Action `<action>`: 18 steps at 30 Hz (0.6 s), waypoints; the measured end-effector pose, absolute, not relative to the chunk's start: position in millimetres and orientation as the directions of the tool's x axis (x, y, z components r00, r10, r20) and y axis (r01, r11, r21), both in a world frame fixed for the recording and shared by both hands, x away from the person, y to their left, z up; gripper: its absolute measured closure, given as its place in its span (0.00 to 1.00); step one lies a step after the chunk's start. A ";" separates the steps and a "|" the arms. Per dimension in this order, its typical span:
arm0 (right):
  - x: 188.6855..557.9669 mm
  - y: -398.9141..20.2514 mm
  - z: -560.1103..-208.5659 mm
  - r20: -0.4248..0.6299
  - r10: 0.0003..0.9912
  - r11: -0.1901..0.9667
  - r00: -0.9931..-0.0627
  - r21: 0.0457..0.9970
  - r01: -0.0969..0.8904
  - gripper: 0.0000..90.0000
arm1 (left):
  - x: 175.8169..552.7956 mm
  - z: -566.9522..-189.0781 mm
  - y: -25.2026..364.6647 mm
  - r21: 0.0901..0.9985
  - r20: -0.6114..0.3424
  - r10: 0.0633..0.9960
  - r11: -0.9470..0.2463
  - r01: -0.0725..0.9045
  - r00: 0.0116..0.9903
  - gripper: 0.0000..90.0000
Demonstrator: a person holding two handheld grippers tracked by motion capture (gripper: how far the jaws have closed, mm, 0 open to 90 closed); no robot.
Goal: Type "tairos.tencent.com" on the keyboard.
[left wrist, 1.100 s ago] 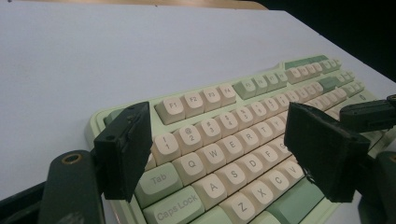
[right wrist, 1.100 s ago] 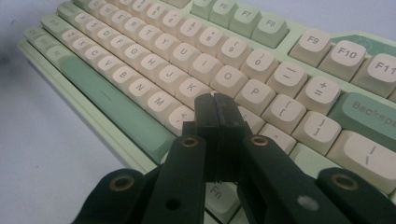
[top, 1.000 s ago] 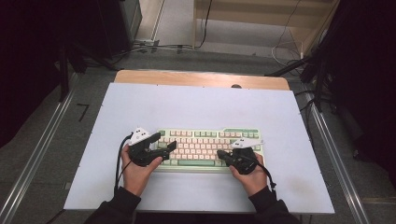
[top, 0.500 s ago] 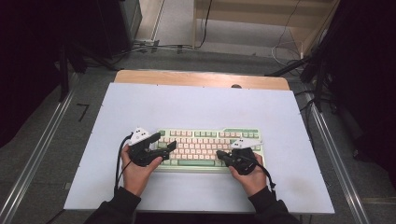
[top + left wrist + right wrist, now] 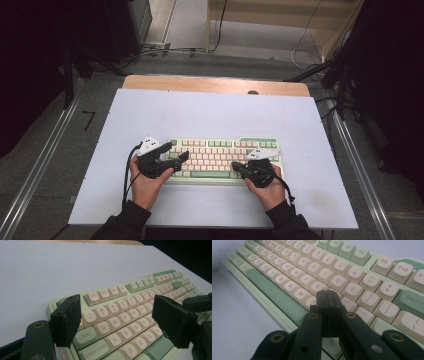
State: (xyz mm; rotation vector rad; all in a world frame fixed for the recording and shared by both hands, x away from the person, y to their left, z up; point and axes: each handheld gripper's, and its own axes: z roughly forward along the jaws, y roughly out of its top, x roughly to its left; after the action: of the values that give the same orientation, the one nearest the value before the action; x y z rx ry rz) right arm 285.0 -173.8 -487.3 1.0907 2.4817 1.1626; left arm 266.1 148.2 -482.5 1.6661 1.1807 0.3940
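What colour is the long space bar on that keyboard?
Green, darker than the cream letter keys; the space bar shows best in the right gripper view.

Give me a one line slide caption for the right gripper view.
Right hand-held gripper, jaws shut together, poised over the lower right keys of a green and cream keyboard on a pale table.

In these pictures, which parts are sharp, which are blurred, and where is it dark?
High view: even light on the pale table top, surroundings very dark. Left gripper view: near keys of the green and cream keyboard sharp, far keys soft. Right gripper view: shut right gripper slightly blurred, middle keys sharp.
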 end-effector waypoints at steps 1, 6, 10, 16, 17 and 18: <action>284.9 -173.7 -487.5 0.127 0.692 0.421 -0.710 0.728 0.541 0.98 | 266.1 -482.6 148.2 0.859 -0.271 0.842 -0.007 0.511 0.467 0.27; 286.6 -174.8 -490.7 0.129 0.694 0.424 -0.708 0.723 0.546 0.98 | 266.0 -482.7 148.1 0.859 -0.271 0.842 -0.008 0.512 0.467 0.27; 285.1 -174.7 -486.9 0.133 0.692 0.414 -0.710 0.732 0.541 0.98 | 266.0 -482.7 147.9 0.859 -0.270 0.841 -0.009 0.511 0.468 0.27; 285.5 -178.1 -482.6 0.143 0.695 0.390 -0.705 0.749 0.536 0.94 | 266.1 -482.8 148.0 0.859 -0.271 0.842 -0.008 0.513 0.466 0.27; 285.7 -178.8 -482.1 0.150 0.694 0.383 -0.704 0.752 0.537 0.92 | 266.0 -482.8 148.0 0.859 -0.271 0.842 -0.008 0.512 0.467 0.27; 285.9 -179.4 -481.6 0.157 0.694 0.375 -0.702 0.754 0.539 0.90 | 266.0 -482.8 147.9 0.859 -0.271 0.842 -0.008 0.512 0.467 0.27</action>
State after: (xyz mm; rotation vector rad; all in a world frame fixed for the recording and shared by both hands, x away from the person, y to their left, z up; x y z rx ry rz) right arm 285.9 -179.4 -481.6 1.1105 2.4447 1.2319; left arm 266.0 147.9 -482.8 1.6665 1.1819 0.3922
